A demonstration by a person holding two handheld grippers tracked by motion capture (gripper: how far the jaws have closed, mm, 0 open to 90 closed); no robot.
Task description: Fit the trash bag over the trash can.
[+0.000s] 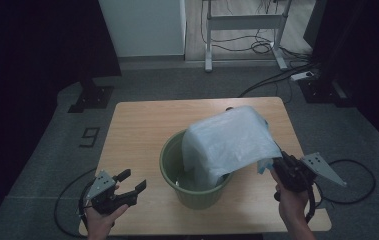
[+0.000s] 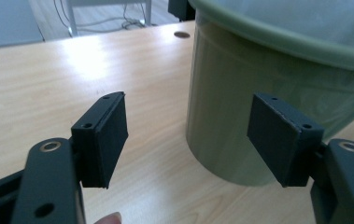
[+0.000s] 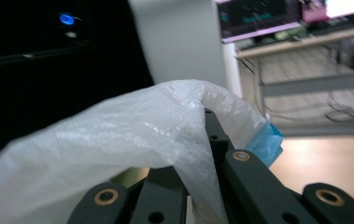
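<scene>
Plastic liner bag (image 1: 229, 142), white and translucent, hangs half in and half out of the green bin (image 1: 173, 167) at the middle of the tabletop (image 1: 137, 125), its far edge lifted toward the person's right. The right gripper (image 1: 279, 165) has its fingers clenched on that edge, beside the bin's rim. The left gripper (image 1: 129, 185), fingers (image 2: 102, 140) spread and empty, hovers near the bin's left wall, the bag's loose edge lying up and across from it.

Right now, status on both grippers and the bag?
Right hand-held gripper shut on plastic bag, bag draped over green bin. Left hand-held gripper open, empty, beside bin. Nothing in the way.
</scene>
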